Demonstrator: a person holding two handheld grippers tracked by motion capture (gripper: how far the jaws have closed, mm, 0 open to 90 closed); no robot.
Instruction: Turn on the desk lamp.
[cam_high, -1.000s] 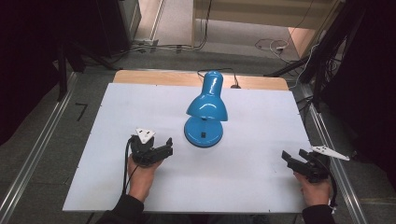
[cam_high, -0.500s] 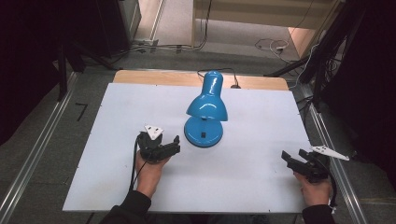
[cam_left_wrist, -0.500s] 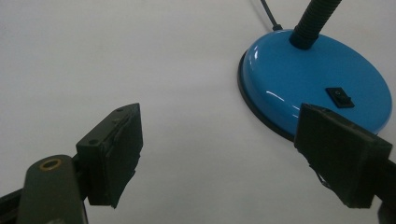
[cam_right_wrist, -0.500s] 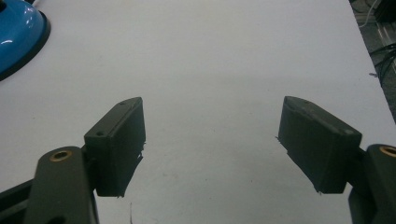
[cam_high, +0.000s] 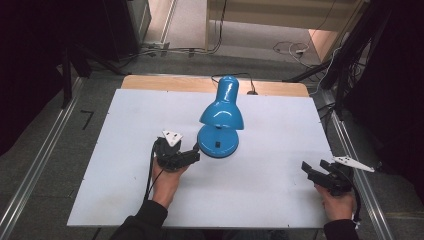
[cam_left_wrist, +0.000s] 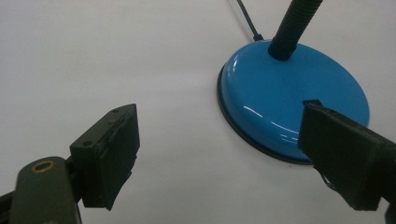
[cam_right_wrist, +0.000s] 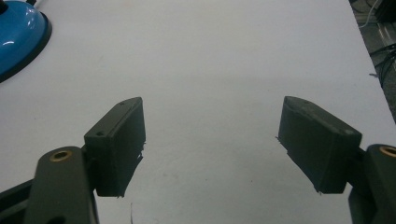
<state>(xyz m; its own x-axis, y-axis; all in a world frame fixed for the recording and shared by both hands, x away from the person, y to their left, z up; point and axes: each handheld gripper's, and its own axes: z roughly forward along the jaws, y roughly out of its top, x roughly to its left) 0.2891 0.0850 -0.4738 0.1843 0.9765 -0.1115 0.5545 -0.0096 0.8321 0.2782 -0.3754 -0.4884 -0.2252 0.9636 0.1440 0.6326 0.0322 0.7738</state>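
Note:
A blue desk lamp (cam_high: 222, 112) stands mid-table on a round blue base (cam_high: 218, 141), its shade tilted toward me and its black ribbed neck (cam_left_wrist: 292, 28) rising from the base (cam_left_wrist: 289, 93). My left gripper (cam_high: 194, 154) is open just left of the base, jaws pointing at it; in the left gripper view the left gripper (cam_left_wrist: 219, 121) frames the base's near-left rim, right jaw overlapping it, with nothing held. My right gripper (cam_high: 312, 167) rests open near the front right of the table. The right gripper (cam_right_wrist: 212, 107) has bare table between its jaws, the base (cam_right_wrist: 18, 32) far off.
The white tabletop (cam_high: 130, 125) has a wooden strip (cam_high: 165, 82) along its back edge. The lamp's black cord (cam_left_wrist: 247, 21) trails off the back. Metal rails (cam_high: 35, 165) run along both sides, and cables lie on the floor behind.
My left gripper has moved right and a little forward, from the table's left-middle up to the lamp base. The right gripper and the lamp have stayed put.

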